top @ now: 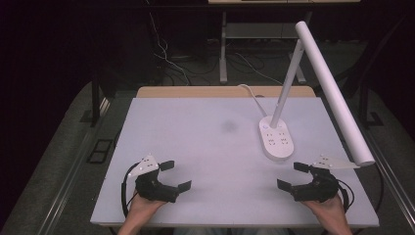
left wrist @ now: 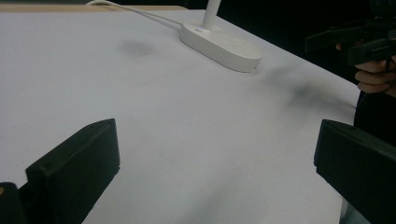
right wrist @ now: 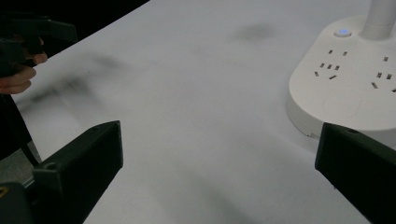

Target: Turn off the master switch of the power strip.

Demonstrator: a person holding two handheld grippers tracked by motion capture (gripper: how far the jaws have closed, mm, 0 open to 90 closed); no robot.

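Resting near the table's (top: pixel 195 127) front edge: two hand-held grippers, both with jaws spread wide, holding nothing. Left gripper (top: pixel 175 175): well apart from the lamp base (top: pixel 277 138), on its near-left side. Right gripper (top: pixel 292 176): just in front of the lamp base, the nearer of the two. Lamp base: white oval with sockets, long axis running away from the person, stem leaning up, white bar head (top: pixel 333 88) overhanging the right gripper. No task item stated; the lamp is the sole object within reach.
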